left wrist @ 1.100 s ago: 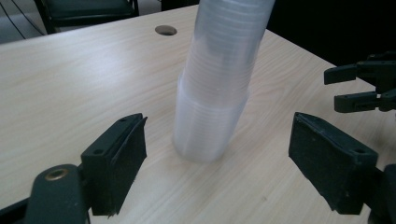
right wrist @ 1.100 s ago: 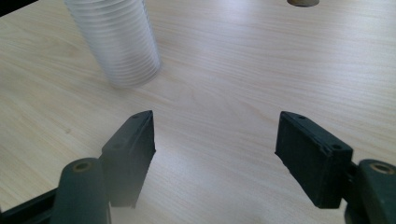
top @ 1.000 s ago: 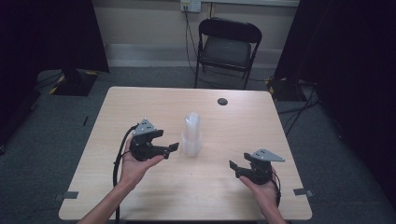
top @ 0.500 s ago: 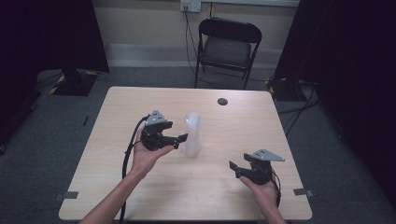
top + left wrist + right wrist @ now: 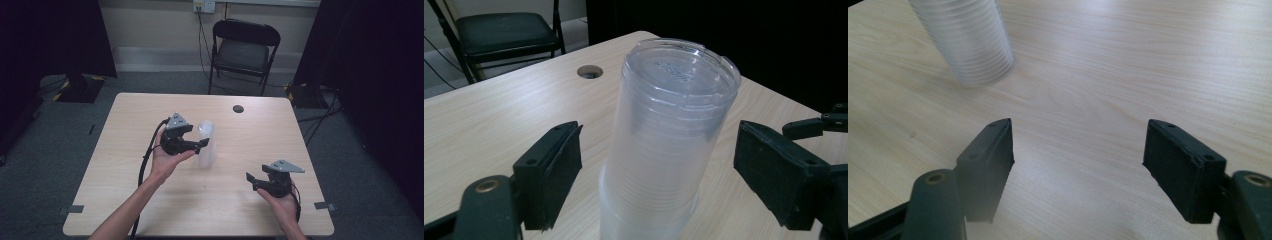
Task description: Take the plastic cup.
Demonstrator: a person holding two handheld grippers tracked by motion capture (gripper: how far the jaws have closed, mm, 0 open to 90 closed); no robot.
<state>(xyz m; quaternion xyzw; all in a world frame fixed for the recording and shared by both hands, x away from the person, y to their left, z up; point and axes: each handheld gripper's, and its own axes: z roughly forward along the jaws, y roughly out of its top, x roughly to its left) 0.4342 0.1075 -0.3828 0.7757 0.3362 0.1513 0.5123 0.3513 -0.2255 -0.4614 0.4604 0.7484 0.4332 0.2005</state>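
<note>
Two hand-held black two-jaw grippers work over the pale wooden table [image 5: 125,165]. We see the tall stack of clear plastic cups [image 5: 205,142], nested upside down, standing near the centre of the high view. Our left gripper [image 5: 196,138] sits just left of it; in the left gripper view its jaws stand wide apart on either side of the stack, touching neither wall as far as we can tell. Our right gripper [image 5: 252,181] rests at the lower right of the high view, well apart from the cups, jaws spread over bare wood. A black folding chair [image 5: 243,50] stands beyond the table, at the top of the frame
</note>
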